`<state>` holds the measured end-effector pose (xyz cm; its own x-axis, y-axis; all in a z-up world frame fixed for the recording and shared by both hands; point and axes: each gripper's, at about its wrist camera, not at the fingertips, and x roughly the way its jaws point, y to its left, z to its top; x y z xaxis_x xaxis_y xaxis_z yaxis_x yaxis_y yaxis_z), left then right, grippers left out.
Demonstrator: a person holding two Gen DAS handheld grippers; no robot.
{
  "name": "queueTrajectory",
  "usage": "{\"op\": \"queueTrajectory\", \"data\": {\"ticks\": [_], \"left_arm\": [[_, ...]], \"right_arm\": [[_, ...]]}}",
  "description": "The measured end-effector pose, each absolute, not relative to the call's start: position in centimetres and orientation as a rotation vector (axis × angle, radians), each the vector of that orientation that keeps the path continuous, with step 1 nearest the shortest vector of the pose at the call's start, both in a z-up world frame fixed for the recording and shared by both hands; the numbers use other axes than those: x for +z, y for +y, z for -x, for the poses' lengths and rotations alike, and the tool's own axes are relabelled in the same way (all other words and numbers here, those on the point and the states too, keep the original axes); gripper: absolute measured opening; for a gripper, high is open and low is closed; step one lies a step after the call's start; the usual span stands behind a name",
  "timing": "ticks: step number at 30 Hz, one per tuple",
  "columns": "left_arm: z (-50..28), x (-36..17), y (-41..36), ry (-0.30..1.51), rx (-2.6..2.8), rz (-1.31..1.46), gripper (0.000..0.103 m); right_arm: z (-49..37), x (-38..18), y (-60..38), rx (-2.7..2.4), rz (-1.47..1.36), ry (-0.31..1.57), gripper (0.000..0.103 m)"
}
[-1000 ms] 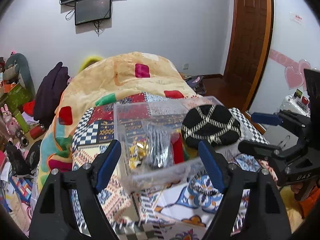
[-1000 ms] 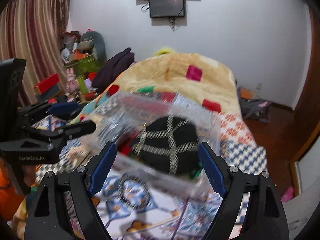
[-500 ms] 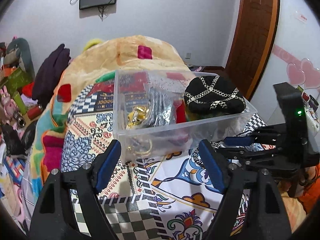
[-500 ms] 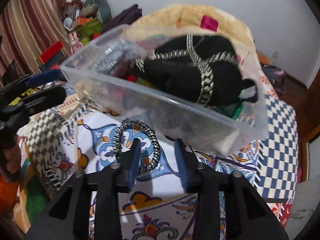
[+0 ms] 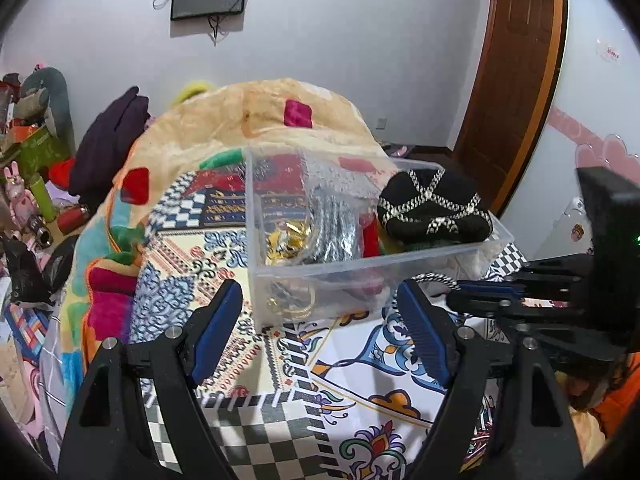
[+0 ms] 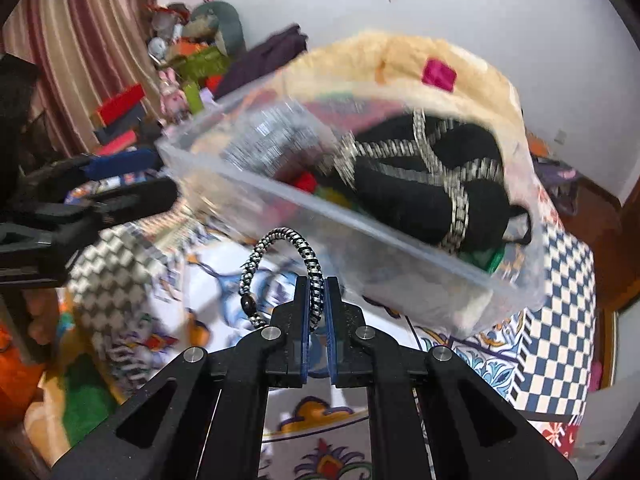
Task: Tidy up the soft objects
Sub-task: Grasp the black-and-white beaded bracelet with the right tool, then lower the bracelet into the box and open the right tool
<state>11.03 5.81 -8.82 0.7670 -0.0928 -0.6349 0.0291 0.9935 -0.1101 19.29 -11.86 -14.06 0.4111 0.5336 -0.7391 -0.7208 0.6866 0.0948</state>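
Right wrist, right claw [image 6: 316, 300] clamping braided bracelet [image 6: 280, 264]

Both grippers [image 5: 320, 332] [image 6: 316, 312]: black angular frames, blue ribbed pads, silver round screws.

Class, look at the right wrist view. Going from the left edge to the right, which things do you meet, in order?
Left tool → black-and-white braided band, pinched in the shut right tool → black hat with silver chains inside the clear plastic box → blue-and-white checked cloth.
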Motion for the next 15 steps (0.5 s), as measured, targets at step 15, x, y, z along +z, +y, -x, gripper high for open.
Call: {"op": "queueTrajectory", "data": {"ticks": [15], "left_arm": [[-11.0, -7.1, 6.6, 0.621, -0.046, 0.106, 0.08]], "right_arm": [[-21.7, -9.8, -10.3, 0.735, 0.182, 0.655, 0.006]]}}
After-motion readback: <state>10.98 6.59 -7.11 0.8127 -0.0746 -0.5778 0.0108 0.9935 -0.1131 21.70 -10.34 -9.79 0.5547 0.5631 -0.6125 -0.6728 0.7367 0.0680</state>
